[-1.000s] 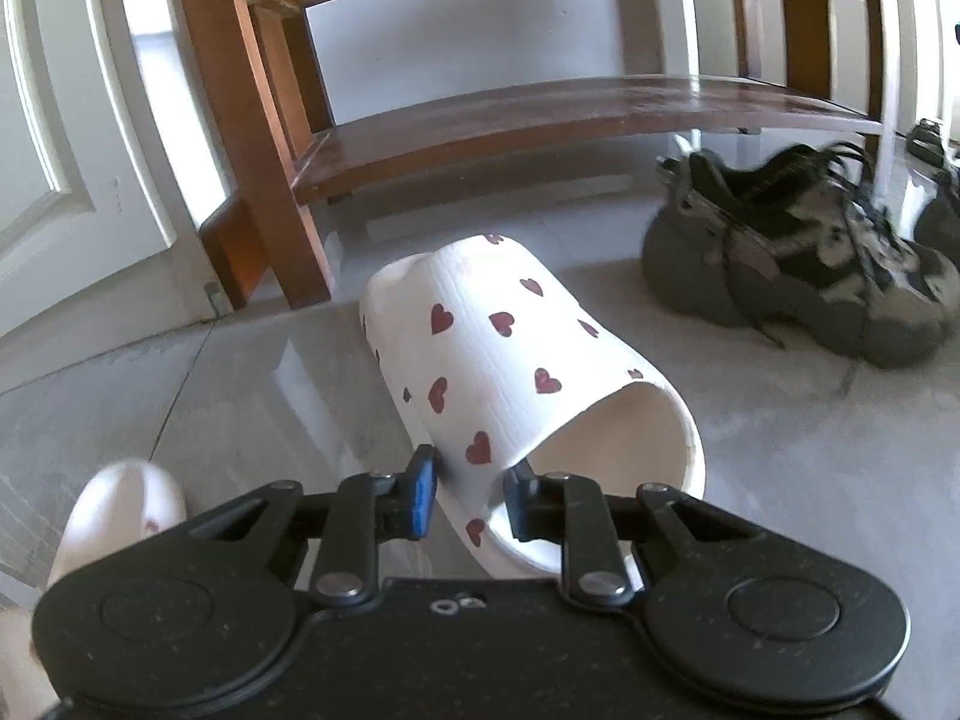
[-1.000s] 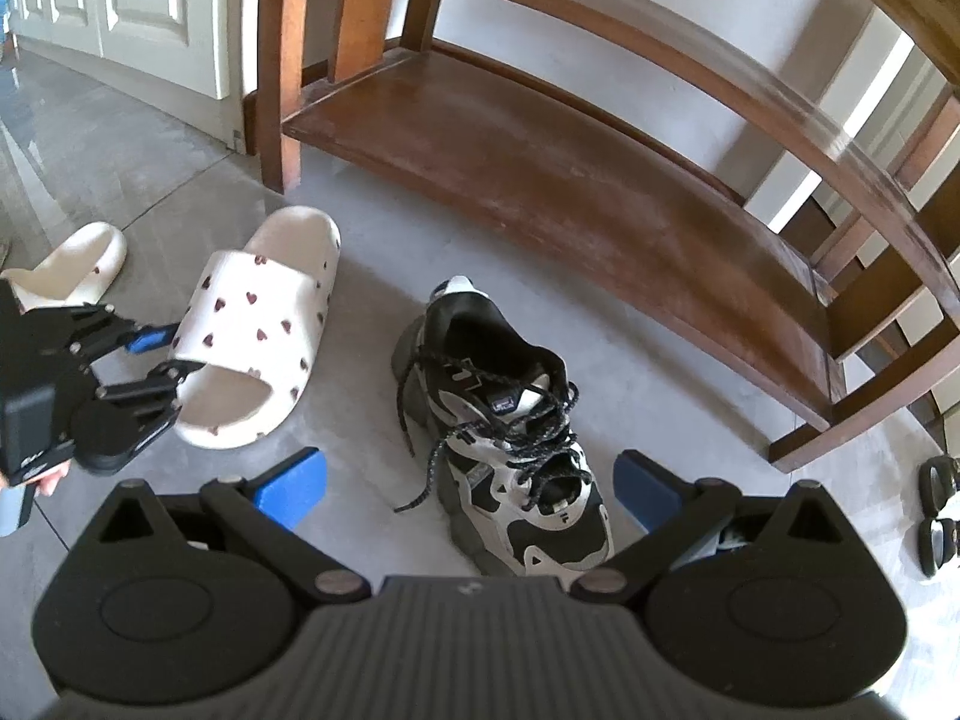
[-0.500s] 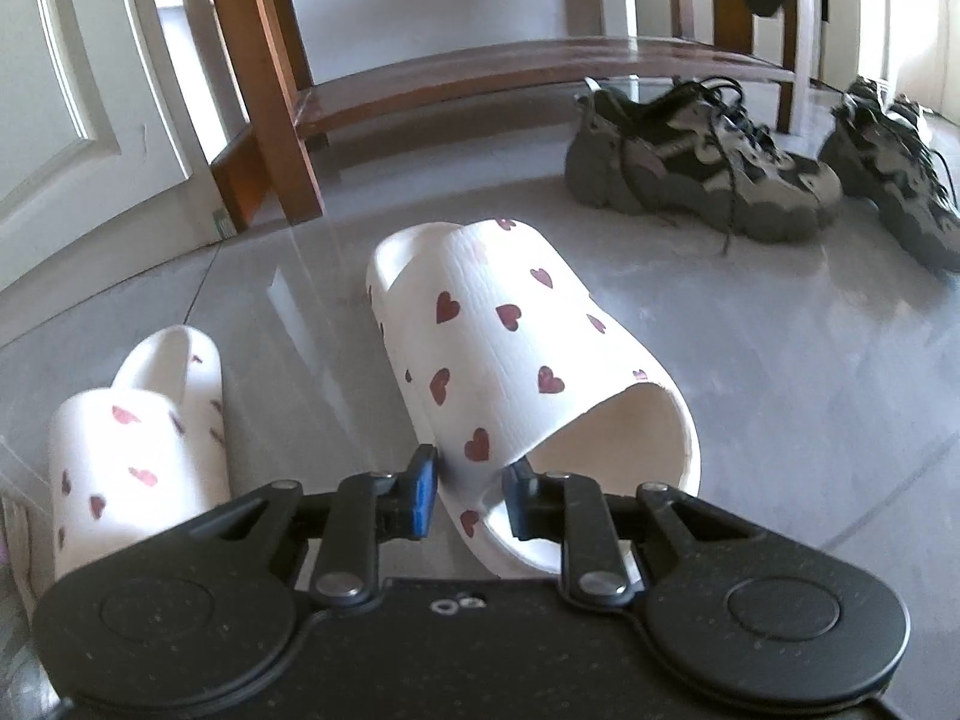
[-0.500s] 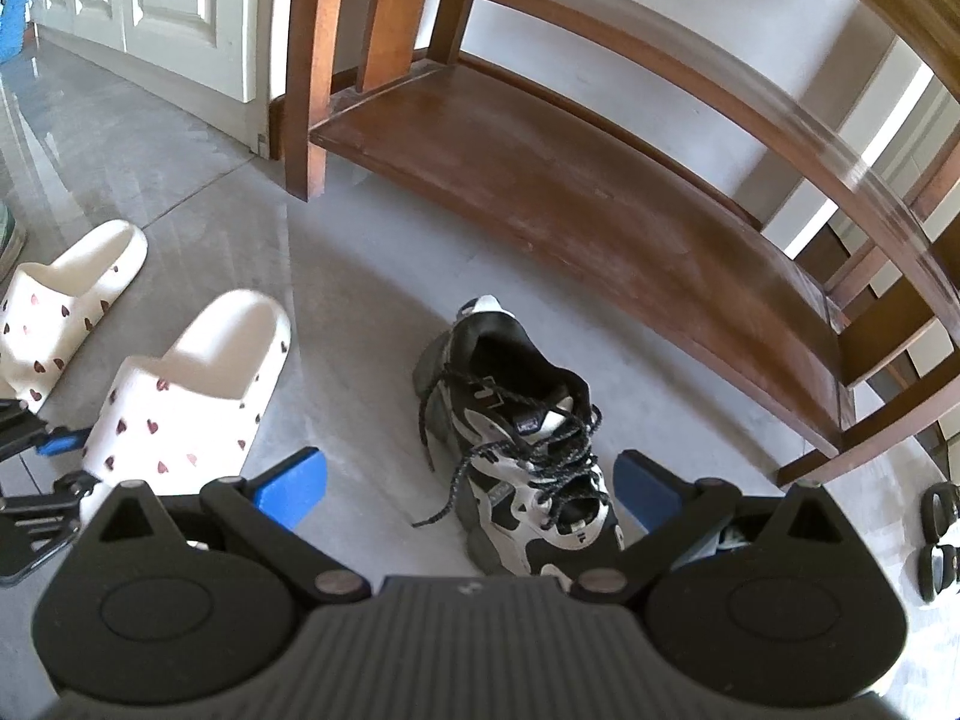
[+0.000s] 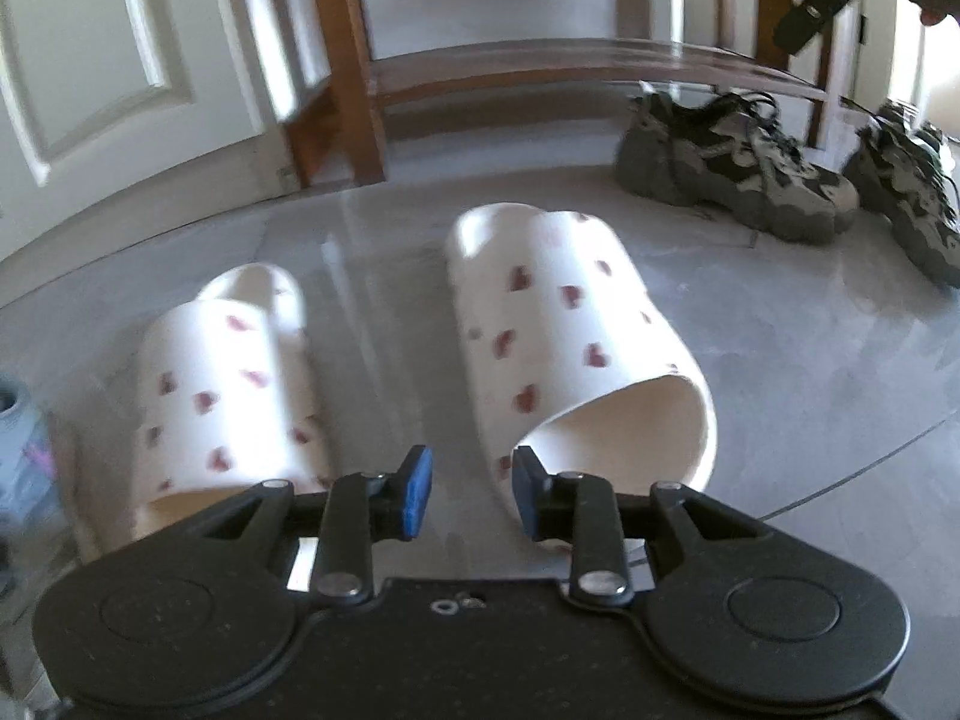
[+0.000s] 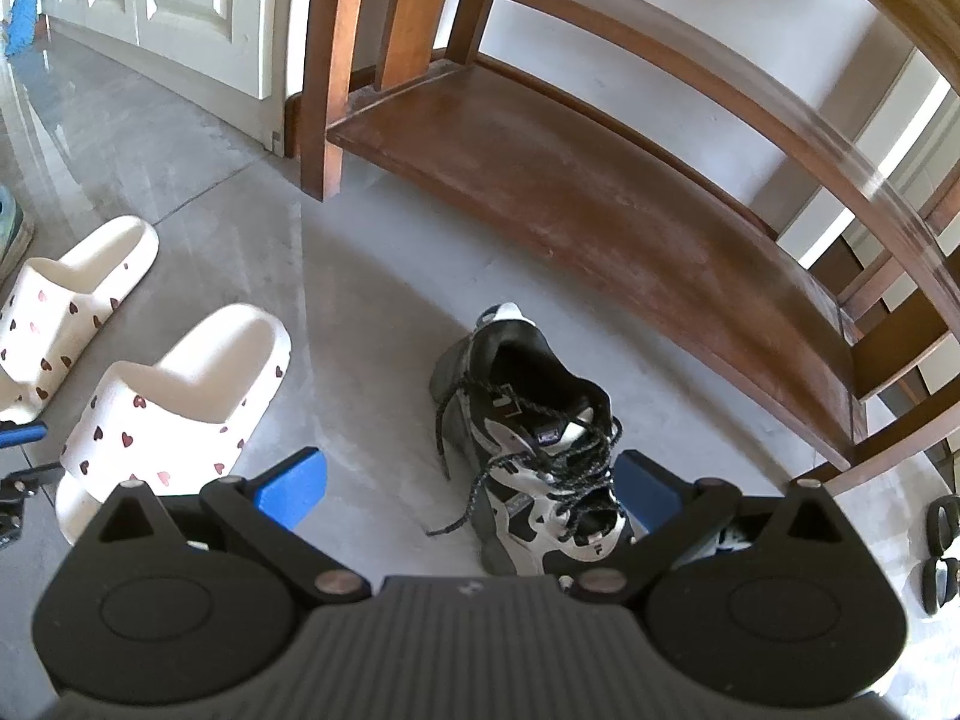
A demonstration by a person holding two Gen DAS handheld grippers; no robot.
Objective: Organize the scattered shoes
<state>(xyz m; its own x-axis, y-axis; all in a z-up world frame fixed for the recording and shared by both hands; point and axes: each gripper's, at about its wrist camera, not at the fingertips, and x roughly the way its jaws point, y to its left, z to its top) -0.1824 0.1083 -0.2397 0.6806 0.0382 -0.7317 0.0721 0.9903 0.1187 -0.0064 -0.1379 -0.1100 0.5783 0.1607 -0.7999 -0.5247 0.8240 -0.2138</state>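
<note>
Grey polished floor (image 6: 372, 276) runs up to a white door (image 5: 90, 78) and a wooden shoe rack (image 6: 588, 198); its lower shelf, which I judge is where the shoes belong, carries nothing in either view, so I count little of the task as done.

My left hand-held gripper (image 5: 465, 492) is narrow with its jaws opening; the edge of the right-hand slipper (image 5: 570, 336) sits just ahead of the right pad and I cannot tell for sure that the pad has come off it, though nothing is pinched across the gap; the slipper lies on the floor directly in front of the fingers, toe pointing away toward the rack. Its mate, the left-hand slipper (image 5: 228, 384), lies just to the left of the gripper, near and roughly parallel; to me the pair looks set side by side, which may be one step finished.

My right hand-held gripper (image 6: 471, 483) stands wide and holds nothing; a black and white sneaker (image 6: 534, 450) lies on the floor between and just beyond its fingers, laces loose, not gripped. From the left wrist I see a second sneaker (image 5: 912, 192) further right of the first, apart from it; both are left to place, I judge.
</note>
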